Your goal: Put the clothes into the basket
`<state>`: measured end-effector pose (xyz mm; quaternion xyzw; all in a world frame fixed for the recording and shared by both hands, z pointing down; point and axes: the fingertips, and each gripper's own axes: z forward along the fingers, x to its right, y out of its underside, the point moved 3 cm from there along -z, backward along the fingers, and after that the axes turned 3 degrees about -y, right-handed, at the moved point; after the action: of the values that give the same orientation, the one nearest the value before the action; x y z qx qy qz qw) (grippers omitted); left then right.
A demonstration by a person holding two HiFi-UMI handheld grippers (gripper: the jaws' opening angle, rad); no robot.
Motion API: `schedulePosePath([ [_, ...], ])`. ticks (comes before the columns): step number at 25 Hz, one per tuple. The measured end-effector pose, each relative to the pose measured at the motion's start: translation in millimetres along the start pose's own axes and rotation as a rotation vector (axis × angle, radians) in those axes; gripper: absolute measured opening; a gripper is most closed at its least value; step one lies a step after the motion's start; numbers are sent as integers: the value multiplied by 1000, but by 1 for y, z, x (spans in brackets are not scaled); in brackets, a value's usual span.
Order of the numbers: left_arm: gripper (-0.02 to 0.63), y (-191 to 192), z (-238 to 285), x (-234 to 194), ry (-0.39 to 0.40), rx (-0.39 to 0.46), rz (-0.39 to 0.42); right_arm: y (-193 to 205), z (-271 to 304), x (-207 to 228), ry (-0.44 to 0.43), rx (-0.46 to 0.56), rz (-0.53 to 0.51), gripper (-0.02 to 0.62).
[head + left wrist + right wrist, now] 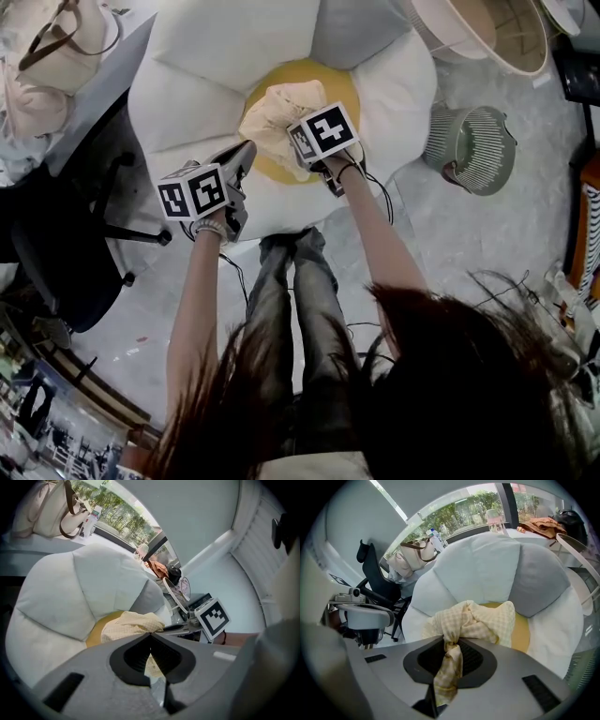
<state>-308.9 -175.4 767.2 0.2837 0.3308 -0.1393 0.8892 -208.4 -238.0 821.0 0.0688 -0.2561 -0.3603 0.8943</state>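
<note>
Grey polished floor (pixel 469 234) fills the room, with windows and trees showing beyond in both gripper views. On it sits a big white flower-shaped cushion (pixel 216 56) with a yellow centre (pixel 342 84), taking up the twelve o'clock part of the head view. A black office chair (pixel 56 234) stands at nine o'clock. A large round basket (pixel 487 33) sits at one o'clock beside the cushion, and a smaller slatted bin (pixel 473 145) at three o'clock. The one garment (pixel 478 618) in sight, cream and checked, is over the yellow centre, strung between both tools; whether its lower folds touch the cushion I cannot tell. The right gripper (pixel 450 644) has its jaws clamped on a twisted bunch of the cloth, a tail hanging out below. The left gripper (pixel 151 632) is closed on a corner of it at the tips. By my reading the pick-up is done, while the carry towards one o'clock and the drop into the basket remain; nothing lies in the basket as far as its visible part shows.
</note>
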Motion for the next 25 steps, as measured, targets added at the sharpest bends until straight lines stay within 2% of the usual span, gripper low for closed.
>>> schedulePosePath([
  [10,11,-12,-35,14,-11,9,10,-12,-40,-27,25,29,7,58],
  [20,11,-31,-79,45,15,14,38,-19,-101,-61,64,66,12,58],
  [25,11,-40,-98,77,60,40,50,-17,-135,-77,83,99,11,58],
])
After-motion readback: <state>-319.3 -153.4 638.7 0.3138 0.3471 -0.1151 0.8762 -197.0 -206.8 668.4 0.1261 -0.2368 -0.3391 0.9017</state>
